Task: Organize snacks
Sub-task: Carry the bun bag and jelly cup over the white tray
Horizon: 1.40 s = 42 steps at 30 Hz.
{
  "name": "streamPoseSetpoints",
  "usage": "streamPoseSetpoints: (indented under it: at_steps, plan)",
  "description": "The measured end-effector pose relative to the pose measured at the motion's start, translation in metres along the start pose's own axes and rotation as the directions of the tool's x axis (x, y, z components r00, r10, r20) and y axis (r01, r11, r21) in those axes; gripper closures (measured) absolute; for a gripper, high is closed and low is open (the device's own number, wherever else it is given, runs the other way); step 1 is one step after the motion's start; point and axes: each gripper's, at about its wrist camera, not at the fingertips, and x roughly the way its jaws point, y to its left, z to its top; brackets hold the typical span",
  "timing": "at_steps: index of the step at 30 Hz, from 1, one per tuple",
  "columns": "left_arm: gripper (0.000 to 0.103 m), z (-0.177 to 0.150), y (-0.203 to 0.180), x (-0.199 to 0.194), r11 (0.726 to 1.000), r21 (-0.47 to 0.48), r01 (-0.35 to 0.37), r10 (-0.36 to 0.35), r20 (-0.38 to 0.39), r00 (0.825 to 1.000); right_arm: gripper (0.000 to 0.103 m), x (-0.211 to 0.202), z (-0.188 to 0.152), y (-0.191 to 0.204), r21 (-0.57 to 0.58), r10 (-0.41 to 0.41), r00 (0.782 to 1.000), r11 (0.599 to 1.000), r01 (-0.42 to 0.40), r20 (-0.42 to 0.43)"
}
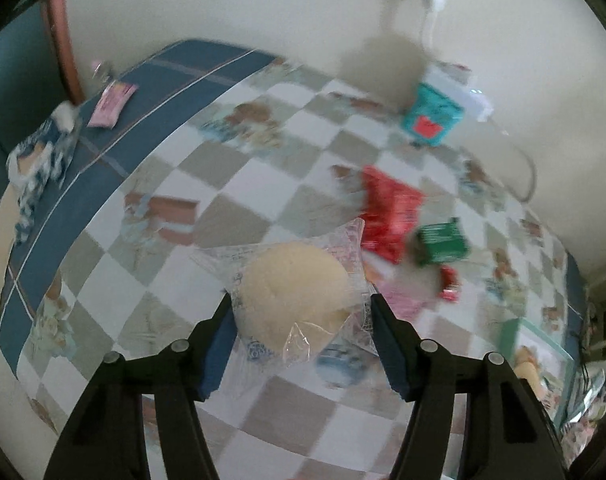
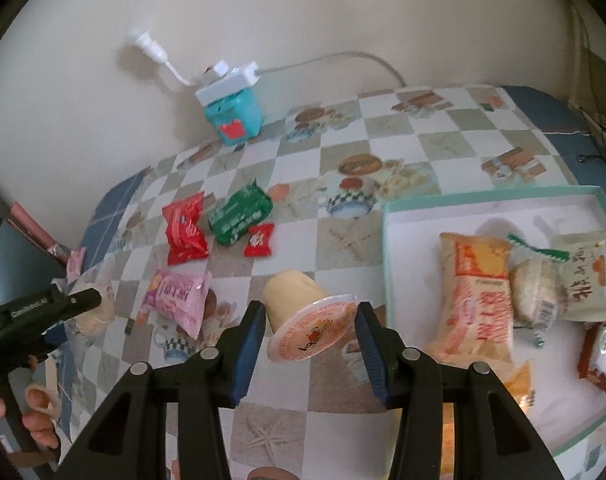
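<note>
My left gripper (image 1: 301, 320) is shut on a round pale bun in a clear wrapper (image 1: 295, 292), held above the checked tablecloth. It also shows at the left edge of the right wrist view, as the left gripper (image 2: 69, 304) with the bun (image 2: 93, 318). My right gripper (image 2: 309, 320) is shut on a cream pudding cup (image 2: 299, 304), which lies sideways with its orange printed lid toward the camera. A teal-rimmed box (image 2: 387, 248) to the right holds several wrapped snacks, among them an orange packet (image 2: 479, 300).
Loose on the cloth lie a red packet (image 2: 185, 236), a green packet (image 2: 241, 212), a small red candy (image 2: 259, 240) and a pink packet (image 2: 179, 296). A teal carton (image 2: 235, 118) with a power strip stands at the wall. A person's hand (image 2: 39, 412) shows bottom left.
</note>
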Motion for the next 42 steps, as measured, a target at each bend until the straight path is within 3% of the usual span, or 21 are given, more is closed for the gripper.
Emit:
streamPoseSetpoints:
  at_steps: [10, 22, 29, 42]
  plan:
    - [0.037, -0.017, -0.095, -0.025, 0.983, 0.153, 0.100, -0.104, 0.019, 0.994, 0.054, -0.037, 0.017, -0.060, 0.120, -0.093, 0.992, 0.989, 0.084, 0.079]
    - [0.037, -0.051, -0.198, -0.016, 0.920, 0.336, 0.201, -0.199, -0.041, 0.979, 0.054, -0.068, 0.020, -0.169, 0.328, -0.263, 0.958, 0.920, 0.214, 0.112]
    - [0.037, -0.069, -0.239, 0.012, 0.885, 0.389, 0.255, -0.228, -0.114, 0.967, 0.054, -0.068, 0.024, -0.194, 0.349, -0.294, 0.949, 0.906, 0.239, 0.113]
    - [0.037, -0.086, -0.266, 0.055, 0.863, 0.408, 0.297, -0.242, -0.182, 0.953, 0.054, -0.050, 0.053, -0.236, 0.292, -0.342, 0.936, 0.907, 0.304, 0.088]
